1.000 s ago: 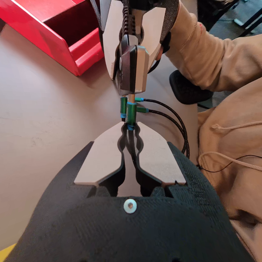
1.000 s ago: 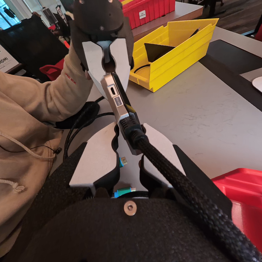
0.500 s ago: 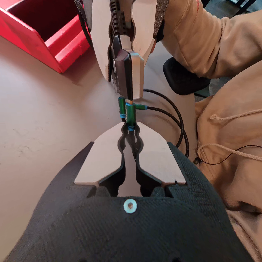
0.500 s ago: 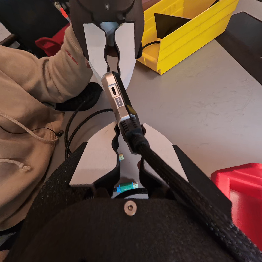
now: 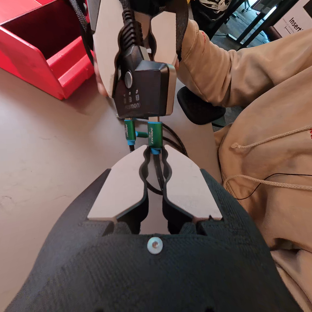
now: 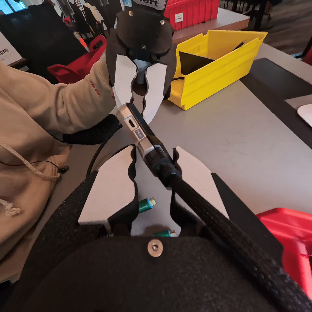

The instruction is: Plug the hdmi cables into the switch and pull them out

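While held above grey table [image 6: 236, 152], HDMI switch [image 5: 145, 87] runs lengthwise between both claws, port end toward left gripper [image 5: 155, 150], thick braided pigtail cable [image 6: 211, 211] end toward right gripper [image 6: 154, 152]. Left gripper clenched on green HDMI plug [image 5: 154, 135], metal tip at switch port; second green plug [image 5: 129, 133] sits in neighbouring port. Right gripper clamps switch at pigtail end. Two loose green plugs [image 6: 146, 205] lie on table below. Red bin [image 5: 38, 45] & yellow bin [image 6: 217, 67] nearby.
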Demonstrator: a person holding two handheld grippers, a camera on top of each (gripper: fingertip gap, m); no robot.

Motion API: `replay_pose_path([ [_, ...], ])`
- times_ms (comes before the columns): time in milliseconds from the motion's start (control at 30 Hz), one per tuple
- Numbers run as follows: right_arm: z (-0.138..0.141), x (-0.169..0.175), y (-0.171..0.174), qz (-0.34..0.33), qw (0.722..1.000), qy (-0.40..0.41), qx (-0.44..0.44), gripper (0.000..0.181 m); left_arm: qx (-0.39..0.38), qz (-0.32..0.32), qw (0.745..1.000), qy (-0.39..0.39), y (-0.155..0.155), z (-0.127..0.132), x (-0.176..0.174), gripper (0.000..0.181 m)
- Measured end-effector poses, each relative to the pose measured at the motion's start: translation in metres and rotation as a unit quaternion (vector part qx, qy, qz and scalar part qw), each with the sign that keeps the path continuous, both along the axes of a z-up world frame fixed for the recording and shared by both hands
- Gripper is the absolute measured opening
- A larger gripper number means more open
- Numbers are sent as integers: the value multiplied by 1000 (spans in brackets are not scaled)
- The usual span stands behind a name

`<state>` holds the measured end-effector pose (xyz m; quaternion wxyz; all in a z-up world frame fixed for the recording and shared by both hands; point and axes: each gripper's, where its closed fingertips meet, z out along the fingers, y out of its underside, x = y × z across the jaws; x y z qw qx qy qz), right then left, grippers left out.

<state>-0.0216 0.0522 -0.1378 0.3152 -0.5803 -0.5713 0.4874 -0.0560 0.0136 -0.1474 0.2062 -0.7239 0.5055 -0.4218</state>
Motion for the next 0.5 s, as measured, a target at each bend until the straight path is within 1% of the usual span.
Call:
replay_pose_path([
  [133,8,-2,-4,7,998,21,58,38,-2,-13,1000,-7,-4,2,-1,14],
  [233,14,-2,-2,-7,995,28,97,36,14,3,1000,-15,2,7,-3,14],
  [367,29,0,15,-64,991,43,107,34,90,76,992,-40,29,24,-4,14],
  [500,44,-1,20,-94,992,59,56,33,184,104,975,-64,39,44,-6,14],
])
